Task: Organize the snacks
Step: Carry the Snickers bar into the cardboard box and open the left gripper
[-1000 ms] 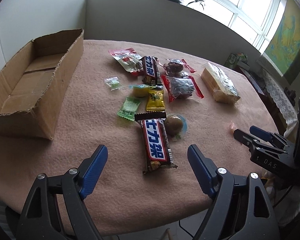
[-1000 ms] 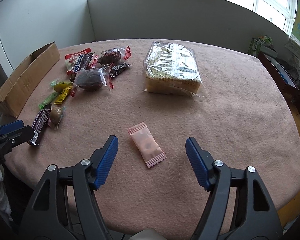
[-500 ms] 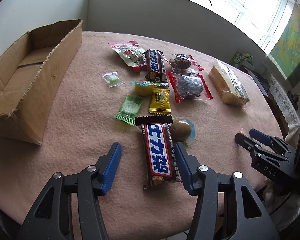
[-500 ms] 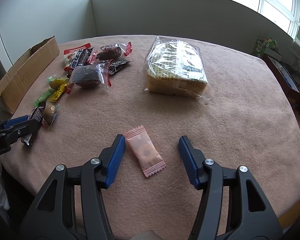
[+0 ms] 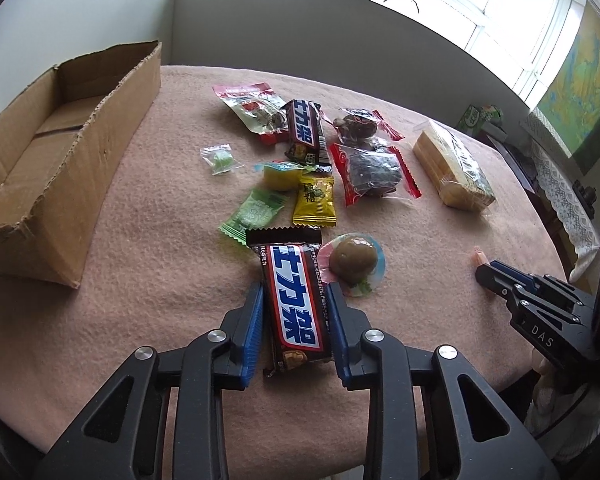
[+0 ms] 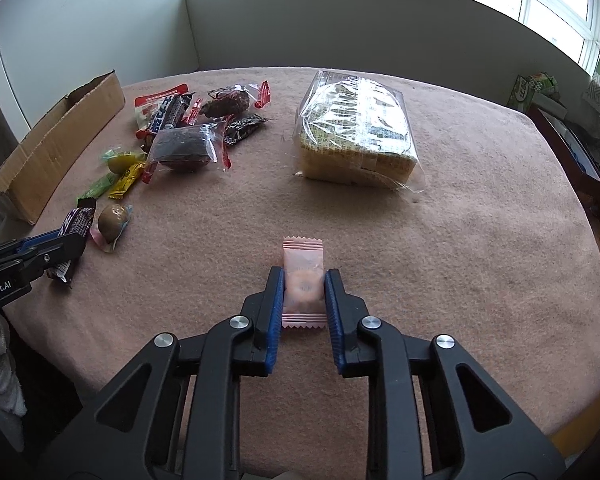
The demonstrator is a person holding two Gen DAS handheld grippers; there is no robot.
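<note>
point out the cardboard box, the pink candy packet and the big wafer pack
cardboard box [image 5: 112,128], left wrist view, on its near long side wall
pink candy packet [image 6: 302,258], right wrist view, on the upper part of the wrapper ahead of the tongs
big wafer pack [image 6: 356,128], right wrist view, on its clear-wrapped top face

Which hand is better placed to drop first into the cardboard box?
Probably left. The left gripper, closing on the chocolate bar, sits nearer the cardboard box; the right gripper is farther away.

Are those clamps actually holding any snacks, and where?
Left hand-held gripper is closing across the chocolate bar's lower half; right hand-held gripper is closing on the pink candy's sides.
</note>
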